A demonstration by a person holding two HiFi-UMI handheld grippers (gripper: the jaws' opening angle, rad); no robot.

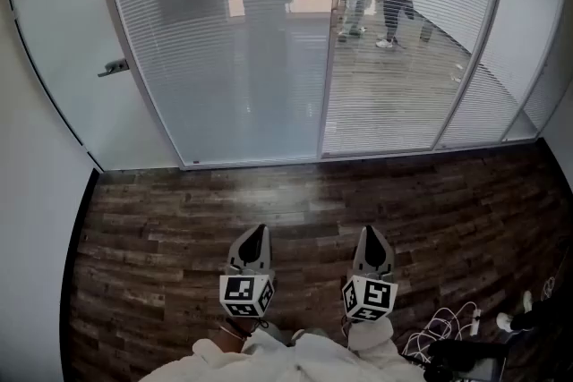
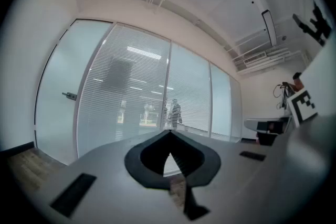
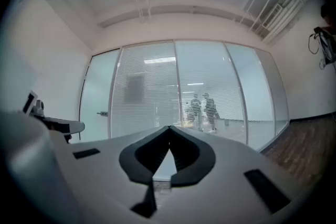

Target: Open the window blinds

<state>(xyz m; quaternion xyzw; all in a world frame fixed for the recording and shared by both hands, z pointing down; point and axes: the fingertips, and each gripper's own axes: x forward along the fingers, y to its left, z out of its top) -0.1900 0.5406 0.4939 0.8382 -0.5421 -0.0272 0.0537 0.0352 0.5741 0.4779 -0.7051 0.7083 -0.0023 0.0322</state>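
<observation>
White slatted window blinds [image 1: 233, 58] hang lowered at the far side. The left gripper [image 1: 254, 234] and right gripper [image 1: 372, 234] have jaws closed, empty; I think it is best to step nearer first and find their control.

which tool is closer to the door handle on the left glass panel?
Left. In the head view the left tool is down and right of the door handle, not touching; the right tool is farther right again.

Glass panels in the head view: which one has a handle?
The leftmost panel, plain frosted glass with no slats: its handle sits near its right edge, beside the slatted blinds. No other panel shows a handle.
</observation>
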